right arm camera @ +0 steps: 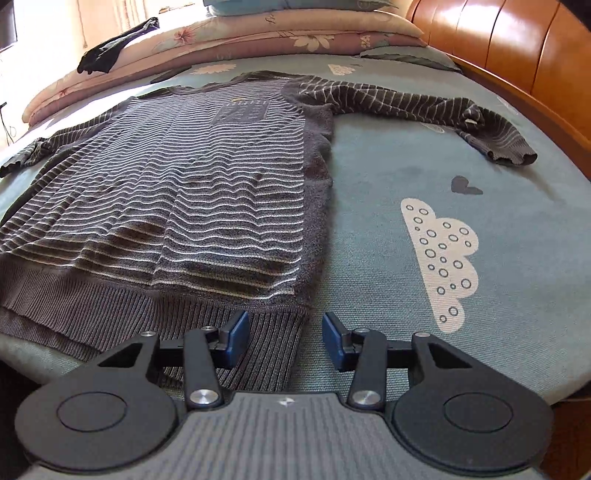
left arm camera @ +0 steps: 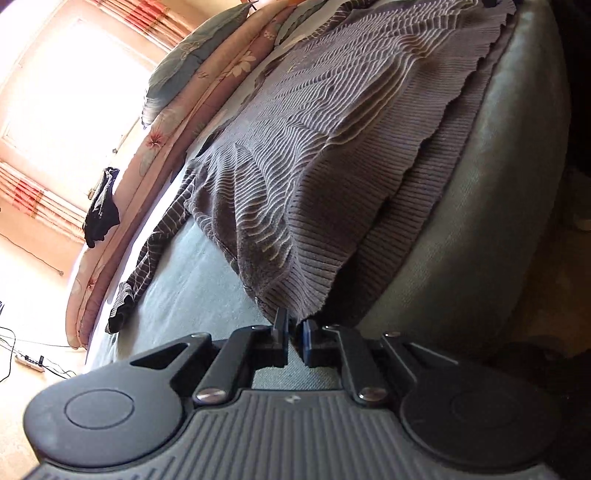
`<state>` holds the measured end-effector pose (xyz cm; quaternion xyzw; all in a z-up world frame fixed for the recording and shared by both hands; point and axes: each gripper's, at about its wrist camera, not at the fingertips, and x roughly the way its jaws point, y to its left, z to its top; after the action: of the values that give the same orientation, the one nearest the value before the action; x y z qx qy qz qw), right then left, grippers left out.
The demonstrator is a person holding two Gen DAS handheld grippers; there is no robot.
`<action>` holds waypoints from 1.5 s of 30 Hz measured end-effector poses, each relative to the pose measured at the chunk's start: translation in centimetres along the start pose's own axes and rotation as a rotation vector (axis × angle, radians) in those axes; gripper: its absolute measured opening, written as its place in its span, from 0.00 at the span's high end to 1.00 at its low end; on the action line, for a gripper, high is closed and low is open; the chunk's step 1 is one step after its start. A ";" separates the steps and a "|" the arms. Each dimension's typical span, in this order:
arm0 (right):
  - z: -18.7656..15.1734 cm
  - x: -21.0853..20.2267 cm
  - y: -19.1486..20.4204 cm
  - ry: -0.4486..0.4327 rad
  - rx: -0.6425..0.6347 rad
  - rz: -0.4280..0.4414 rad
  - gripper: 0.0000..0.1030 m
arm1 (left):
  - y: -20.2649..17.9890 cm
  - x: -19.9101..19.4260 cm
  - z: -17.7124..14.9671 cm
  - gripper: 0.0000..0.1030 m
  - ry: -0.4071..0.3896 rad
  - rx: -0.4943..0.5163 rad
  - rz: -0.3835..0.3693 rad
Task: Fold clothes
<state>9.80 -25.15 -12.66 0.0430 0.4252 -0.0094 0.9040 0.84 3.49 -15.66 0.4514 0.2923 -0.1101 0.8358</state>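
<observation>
Sweater (right arm camera: 192, 192): grey knit with pale stripes, spread flat on the bed, front up, neck toward 12 o'clock, ribbed hem toward 6 o'clock in the right wrist view.
Right sleeve (right arm camera: 436, 107): stretched out toward 2 o'clock, cuff lying on the sheet, well apart from the gripper.
Left sleeve (right arm camera: 33, 155): trailing off toward 9 o'clock, cuff near the bed edge.
Hem corner (right arm camera: 288, 317): at 6 o'clock of the garment, lying between the right gripper's pads.
Right gripper (right arm camera: 285, 334): jaws parted, blue pads either side of the hem corner, left pad over the ribbing, right pad over bare sheet; no pinch on the cloth visible.
Left gripper (left arm camera: 295, 334): jaws drawn nearly together, pinching the other ribbed hem corner, cloth lifted into a fold above the pads.
Hem at left gripper (left arm camera: 291, 295): pulled up off the sheet, hanging in a peak toward 12 o'clock of the pads.
Sheet (right arm camera: 388, 155): blue-green, printed with a white cloud (right arm camera: 439, 258) at 3 o'clock of the sweater and a small dark heart (right arm camera: 463, 184) above it.
Quilts (right arm camera: 258, 35): floral, folded and stacked at 12 o'clock beyond the neck.
Dark garment (right arm camera: 110, 48): draped on the quilts at 11 o'clock.
Headboard (right arm camera: 517, 48): glossy wood, at 1 to 2 o'clock.
Window (left arm camera: 70, 99): bright, with striped curtains, at 10 o'clock in the left wrist view.
</observation>
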 end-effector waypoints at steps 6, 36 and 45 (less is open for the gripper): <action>0.4 -1.1 -1.1 -0.004 -0.056 -0.064 0.95 | 0.2 -0.4 -0.2 0.84 0.005 0.049 -0.011; -1.0 -0.5 29.1 -0.167 -1.123 0.467 0.68 | 11.2 -0.4 -0.6 0.50 -0.035 -0.548 -0.231; -2.0 -0.2 27.0 -0.154 -1.220 0.386 0.69 | 10.7 0.5 -1.0 0.50 -0.046 -0.556 -0.260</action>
<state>9.59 1.89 -11.88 -0.4039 0.2728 0.3937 0.7794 5.60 10.44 -9.03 0.1616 0.3474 -0.1423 0.9127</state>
